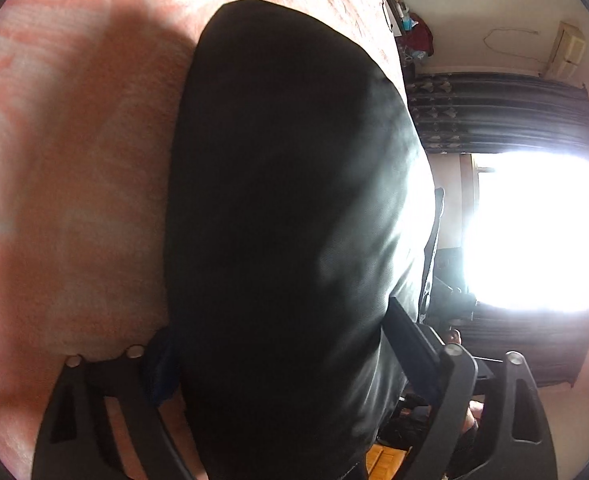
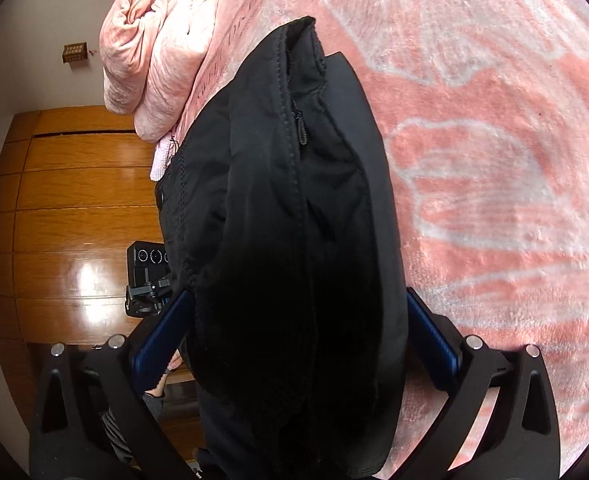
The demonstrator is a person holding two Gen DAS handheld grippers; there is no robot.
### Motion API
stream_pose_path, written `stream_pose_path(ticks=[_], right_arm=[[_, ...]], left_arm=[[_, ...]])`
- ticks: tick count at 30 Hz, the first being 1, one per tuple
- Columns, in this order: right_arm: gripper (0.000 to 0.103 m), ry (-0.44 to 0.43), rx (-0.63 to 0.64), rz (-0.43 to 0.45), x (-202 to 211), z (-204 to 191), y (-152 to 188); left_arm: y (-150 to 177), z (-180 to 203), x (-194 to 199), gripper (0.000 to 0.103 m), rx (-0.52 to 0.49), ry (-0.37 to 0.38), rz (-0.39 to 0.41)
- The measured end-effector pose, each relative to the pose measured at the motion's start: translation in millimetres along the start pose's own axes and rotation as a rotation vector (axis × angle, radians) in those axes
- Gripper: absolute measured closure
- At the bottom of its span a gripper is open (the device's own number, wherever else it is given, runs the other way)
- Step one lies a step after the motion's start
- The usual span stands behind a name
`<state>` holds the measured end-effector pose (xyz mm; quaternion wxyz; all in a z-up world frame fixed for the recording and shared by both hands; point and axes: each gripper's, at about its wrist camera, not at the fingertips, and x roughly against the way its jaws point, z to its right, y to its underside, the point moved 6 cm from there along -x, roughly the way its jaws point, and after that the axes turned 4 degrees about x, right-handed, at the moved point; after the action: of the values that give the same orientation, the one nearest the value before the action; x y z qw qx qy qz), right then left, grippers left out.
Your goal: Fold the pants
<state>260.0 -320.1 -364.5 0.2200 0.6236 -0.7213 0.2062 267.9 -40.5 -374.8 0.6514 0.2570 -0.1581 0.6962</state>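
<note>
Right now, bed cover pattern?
Pink plush blanket with pale swirling outlines; clearest in the right wrist view.

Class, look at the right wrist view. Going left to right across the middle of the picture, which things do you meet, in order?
Wooden wardrobe doors → black pants hanging between the fingers → pink patterned blanket.

Pants (image 2: 294, 220) black; bed blanket (image 2: 494, 160) pink, pale swirl pattern; tool pads (image 2: 434, 332) blue; wardrobe (image 2: 74, 200) glossy brown wood.
</note>
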Motion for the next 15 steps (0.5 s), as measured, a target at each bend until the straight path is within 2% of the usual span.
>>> stream_pose_path(ticks=[4,7,11,15], right_arm=[[0.037,0.023,0.038,0.009,-4.1,-5.0,2.1],[0.054,0.010,0.060,0.026,1.2,-10.4,4.8],[0.061,0.016,0.083,0.044,2.5,-24.5,4.5],[0.064,0.004,0.101,0.062,6.5,-41.1,3.1]], left_arm=[[2.9,1.8,2.9,0.037,-0.008,-0.004,0.028],[1.6,9.1,7.7,0.049,-0.040,-0.012,0.055],[2.7,15.9,12.0,0.060,-0.061,-0.010,0.065],[3.3,29.2,18.5,0.064,-0.087,-0.015,0.075]])
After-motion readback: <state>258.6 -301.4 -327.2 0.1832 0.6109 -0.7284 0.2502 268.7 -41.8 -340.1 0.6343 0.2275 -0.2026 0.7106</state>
